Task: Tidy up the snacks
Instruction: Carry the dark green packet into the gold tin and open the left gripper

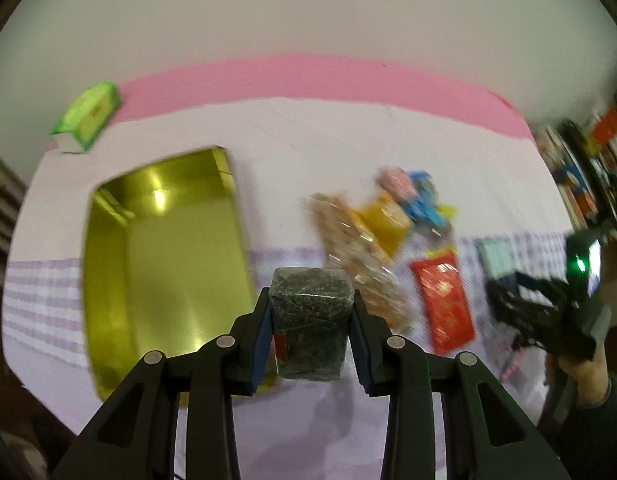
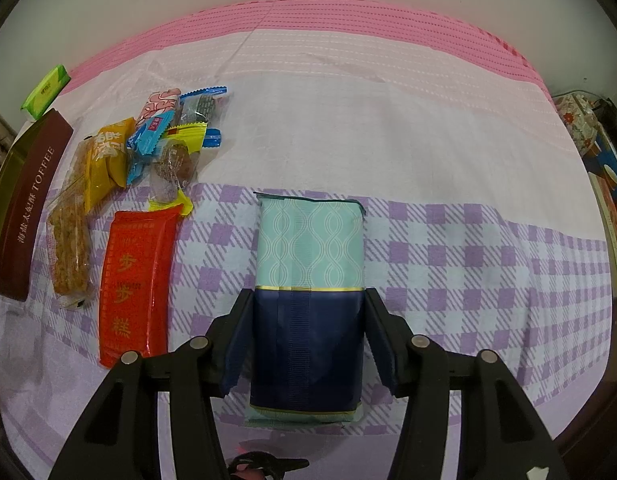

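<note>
Left wrist view: the left gripper (image 1: 311, 312) has its fingers (image 1: 260, 344) pinching a dark speckled snack block (image 1: 310, 320) in clear wrap, held up off the cloth-covered tabletop (image 1: 308, 148). Below and toward the left edge of the tabletop sits an open gold tin (image 1: 164, 256), its shiny inside bare. Near the far left corner lies a green box (image 1: 88, 116). Toward the right edge is a blurred heap of small wrapped snacks (image 1: 388, 216), with a red packet (image 1: 446, 300) on its near side. At the right edge a hand (image 1: 580, 372) holds the other black gripper over a teal packet.

Right wrist view: the right gripper (image 2: 306, 332) points steeply down at a teal and navy packet (image 2: 310, 280) that lies flat on the purple-checked part of the cloth. The packet's navy end is between the fingers (image 2: 238, 340), which are opening; a narrow gap shows on each side, so the pads do not press on it. Toward the left edge lies the red packet (image 2: 138, 284), beside a long clear-wrapped crunchy bar (image 2: 70, 240). Beyond them is the heap of yellow, blue and pink wrapped snacks (image 2: 164, 136). At the left edge stands the tin's brown side, printed TOFFEE (image 2: 32, 200), and the green box (image 2: 46, 90) rests at the far left corner.
</note>
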### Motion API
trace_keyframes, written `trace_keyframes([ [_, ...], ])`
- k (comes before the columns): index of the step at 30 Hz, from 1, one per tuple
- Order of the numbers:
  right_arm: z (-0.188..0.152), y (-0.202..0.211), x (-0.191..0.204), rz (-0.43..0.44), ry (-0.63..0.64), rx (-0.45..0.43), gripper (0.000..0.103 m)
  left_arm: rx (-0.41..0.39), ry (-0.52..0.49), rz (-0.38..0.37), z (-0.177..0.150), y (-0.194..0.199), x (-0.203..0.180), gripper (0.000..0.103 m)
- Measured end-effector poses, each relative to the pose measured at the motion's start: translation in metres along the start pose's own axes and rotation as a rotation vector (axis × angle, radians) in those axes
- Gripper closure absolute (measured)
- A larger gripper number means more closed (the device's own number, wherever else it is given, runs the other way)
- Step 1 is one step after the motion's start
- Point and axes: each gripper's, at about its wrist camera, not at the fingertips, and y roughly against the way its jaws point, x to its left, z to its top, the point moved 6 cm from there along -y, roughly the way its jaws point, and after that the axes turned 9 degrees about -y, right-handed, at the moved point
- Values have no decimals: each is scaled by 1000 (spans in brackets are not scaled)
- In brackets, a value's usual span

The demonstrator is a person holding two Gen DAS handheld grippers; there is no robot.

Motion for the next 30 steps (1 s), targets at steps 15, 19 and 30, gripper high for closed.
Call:
trace_keyframes([
  [15,-1,0,0,-10,-15,-22,50,76,166,173,10,-51,148,67],
  [19,-2,0,0,-11,-15,-26,50,120,181,204,11,-77,168,67],
  [30,-2,-1,0,-10,-13,-28,50,119,182,244,29,-101,196,67],
])
